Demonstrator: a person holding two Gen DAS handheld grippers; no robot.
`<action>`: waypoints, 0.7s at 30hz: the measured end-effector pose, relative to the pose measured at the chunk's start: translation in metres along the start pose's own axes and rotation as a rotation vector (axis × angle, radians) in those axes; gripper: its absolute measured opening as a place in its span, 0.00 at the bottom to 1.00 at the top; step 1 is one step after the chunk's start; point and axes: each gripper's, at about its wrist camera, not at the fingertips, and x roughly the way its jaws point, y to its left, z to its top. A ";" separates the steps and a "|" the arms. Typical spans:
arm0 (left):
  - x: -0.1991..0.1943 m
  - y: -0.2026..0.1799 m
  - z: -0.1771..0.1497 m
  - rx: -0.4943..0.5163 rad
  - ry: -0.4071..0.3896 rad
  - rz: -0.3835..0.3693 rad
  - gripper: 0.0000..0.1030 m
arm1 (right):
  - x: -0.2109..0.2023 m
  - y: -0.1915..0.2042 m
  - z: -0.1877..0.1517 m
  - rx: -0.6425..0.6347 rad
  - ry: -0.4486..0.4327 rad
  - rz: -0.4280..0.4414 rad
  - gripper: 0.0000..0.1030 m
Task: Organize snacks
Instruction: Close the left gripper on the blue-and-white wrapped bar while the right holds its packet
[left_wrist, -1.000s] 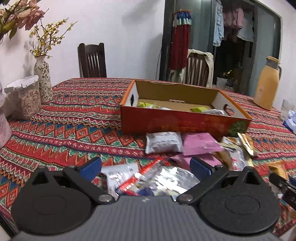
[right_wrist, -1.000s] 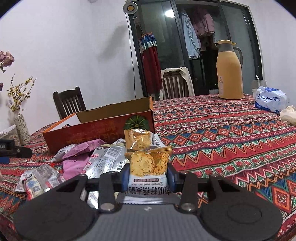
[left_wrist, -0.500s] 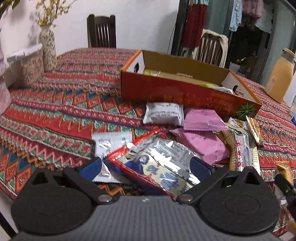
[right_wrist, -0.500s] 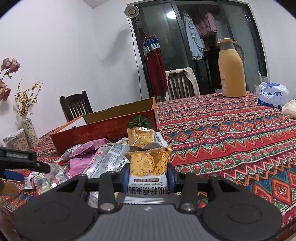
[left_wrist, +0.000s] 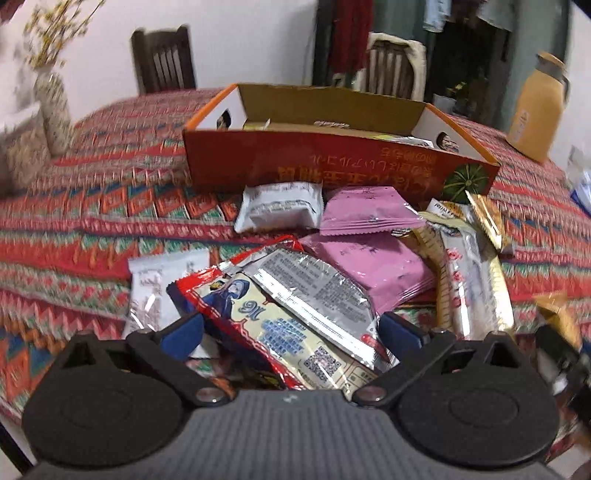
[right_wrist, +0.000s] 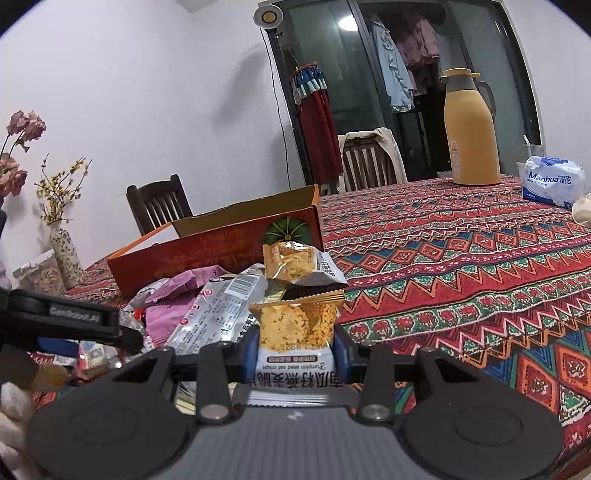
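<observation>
Crisps (right_wrist: 295, 332) between right tongs (right_wrist: 295, 350) (clamped).

We see the snack heap (left_wrist: 332, 266) on the table (left_wrist: 92, 206), just before the box (left_wrist: 332, 166); the flask (right_wrist: 471, 129) stands well behind, to the box's right; the vase (left_wrist: 53, 110) far left.

Left gripper (left_wrist: 291, 334), jaws apart over red-edged foil packet (left_wrist: 280, 306); pink packets (left_wrist: 369, 273); orange cardboard box (left_wrist: 332, 166) behind.
</observation>
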 end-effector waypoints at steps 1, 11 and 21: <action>-0.001 0.004 -0.001 0.024 -0.007 0.003 0.97 | 0.000 0.000 0.000 -0.001 0.001 0.001 0.38; -0.009 0.031 -0.002 0.094 -0.038 -0.029 0.65 | 0.005 0.007 -0.005 -0.015 0.025 0.016 0.38; 0.002 0.024 0.014 0.025 -0.036 0.043 0.98 | 0.001 0.011 -0.005 -0.030 0.022 -0.001 0.38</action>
